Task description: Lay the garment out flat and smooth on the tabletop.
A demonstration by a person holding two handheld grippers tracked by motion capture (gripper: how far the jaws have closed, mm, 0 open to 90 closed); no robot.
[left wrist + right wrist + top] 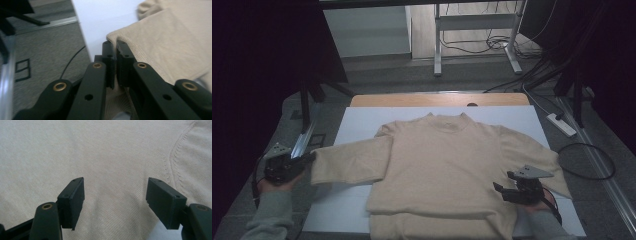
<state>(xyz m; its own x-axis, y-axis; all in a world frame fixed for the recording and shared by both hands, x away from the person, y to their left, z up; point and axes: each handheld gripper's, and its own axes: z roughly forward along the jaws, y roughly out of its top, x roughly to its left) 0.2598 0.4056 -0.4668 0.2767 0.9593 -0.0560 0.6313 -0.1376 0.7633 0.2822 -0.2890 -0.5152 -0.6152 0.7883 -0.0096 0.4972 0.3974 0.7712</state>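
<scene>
Room: dim; grey carpet floor, one metal desk frame at 12 o'clock, loose cables beneath it, one power strip at 2 o'clock, one looped cable at 3 o'clock.
Table: one wooden table, only its far edge bare; one white sheet covers the rest.
Sweater: one, beige, laid flat on the sheet, collar toward 12 o'clock, hem toward 6 o'clock. Two sleeves: left one stretched out toward 9 o'clock, right one lying down along the body toward 4 o'clock.
Grippers: two, one per hand.
Left gripper: at 9 o'clock, off the sheet's edge, held by the left hand. Left gripper view: jaws closed to a thin slit on the cuff fold; knit visible between and below them. Grip on the sleeve cuff.
Right gripper: at 5 o'clock, over the sweater's lower right body, held by the right hand. Right gripper view: jaws spread wide, nothing between them; plain knit underneath, one sleeve seam running at 1 o'clock. Whether the tips touch the fabric: cannot tell.
Grey plates: two, one atop each gripper.
Sleeves of person: two, grey-green, entering from 6 o'clock.
</scene>
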